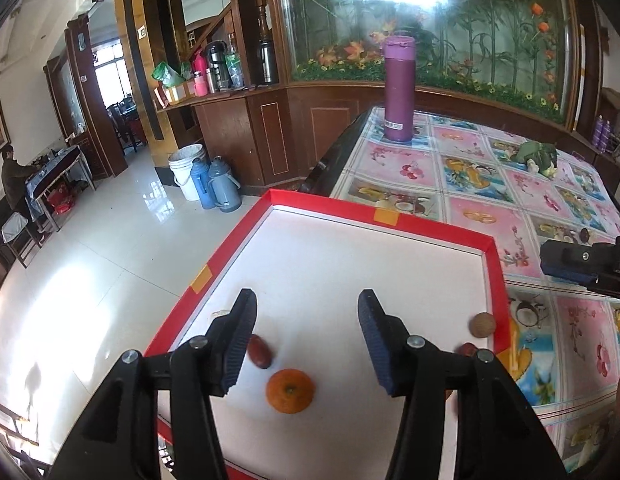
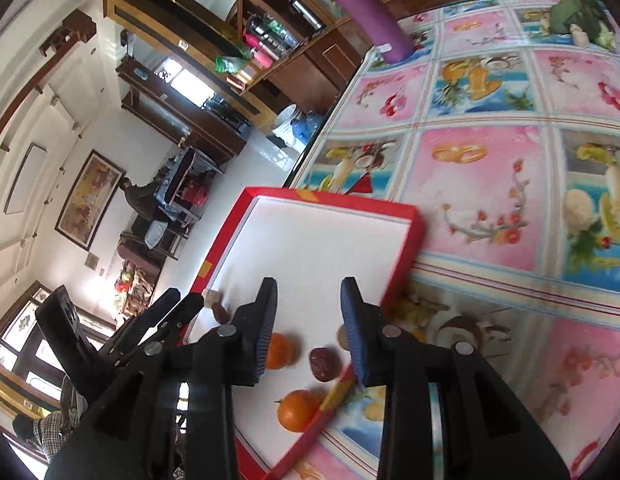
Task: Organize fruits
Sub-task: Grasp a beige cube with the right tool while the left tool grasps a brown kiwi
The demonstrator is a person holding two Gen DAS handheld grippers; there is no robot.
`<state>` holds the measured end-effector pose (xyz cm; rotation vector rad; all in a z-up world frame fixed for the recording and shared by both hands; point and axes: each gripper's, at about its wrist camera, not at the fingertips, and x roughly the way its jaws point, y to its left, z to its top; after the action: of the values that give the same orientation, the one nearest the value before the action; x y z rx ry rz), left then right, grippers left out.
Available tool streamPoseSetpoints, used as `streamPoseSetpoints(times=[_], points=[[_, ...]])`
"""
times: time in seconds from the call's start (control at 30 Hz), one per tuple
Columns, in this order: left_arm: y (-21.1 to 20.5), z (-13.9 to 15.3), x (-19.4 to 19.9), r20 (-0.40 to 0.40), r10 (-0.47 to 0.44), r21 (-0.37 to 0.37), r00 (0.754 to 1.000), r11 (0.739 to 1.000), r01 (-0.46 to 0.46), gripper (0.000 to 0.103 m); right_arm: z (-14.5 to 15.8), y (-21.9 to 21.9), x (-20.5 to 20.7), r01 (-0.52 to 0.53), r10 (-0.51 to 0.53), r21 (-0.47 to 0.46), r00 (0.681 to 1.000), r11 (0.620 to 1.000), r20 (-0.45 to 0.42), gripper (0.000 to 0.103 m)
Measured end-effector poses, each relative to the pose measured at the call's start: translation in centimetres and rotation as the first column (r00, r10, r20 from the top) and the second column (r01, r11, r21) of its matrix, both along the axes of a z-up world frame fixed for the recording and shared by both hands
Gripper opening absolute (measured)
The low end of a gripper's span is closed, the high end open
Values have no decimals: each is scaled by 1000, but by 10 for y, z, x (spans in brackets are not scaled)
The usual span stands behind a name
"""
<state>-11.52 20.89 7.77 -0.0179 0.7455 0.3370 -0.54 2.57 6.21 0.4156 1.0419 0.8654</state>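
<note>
A red-rimmed white tray lies on the table's left corner. In it, in the left wrist view, are an orange, a red date, a walnut and another date at the right wall. My left gripper is open and empty above the orange. In the right wrist view the tray holds two oranges, a dark date, a partly hidden walnut and a date. My right gripper is open and empty above them.
A purple thermos stands at the table's far edge. A green vegetable bundle lies far right on the patterned cloth. The right gripper shows at the right edge of the left wrist view. The table drops off to the floor at left.
</note>
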Motion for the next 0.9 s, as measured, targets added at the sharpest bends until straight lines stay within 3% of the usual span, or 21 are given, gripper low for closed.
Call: streamPoseSetpoints(times=[0.3, 0.4, 0.57, 0.7, 0.9], points=[[-89, 9, 23, -7, -169, 28, 986, 985, 170, 53, -2, -145, 6, 227, -227, 7, 974, 974, 8, 35], [-120, 11, 30, -17, -223, 34, 975, 974, 224, 53, -8, -204, 11, 321, -321, 26, 947, 947, -14, 35], [-167, 8, 41, -44, -316, 34, 948, 948, 317, 53, -18, -281, 27, 478, -479, -41, 878, 877, -10, 35], [-193, 5, 48, -67, -369, 30, 927, 928, 371, 53, -27, -309, 48, 544, -547, -149, 837, 826, 22, 34], [-203, 2, 56, -79, -377, 29, 923, 925, 380, 53, -38, -294, 73, 533, -538, -255, 841, 807, 54, 34]])
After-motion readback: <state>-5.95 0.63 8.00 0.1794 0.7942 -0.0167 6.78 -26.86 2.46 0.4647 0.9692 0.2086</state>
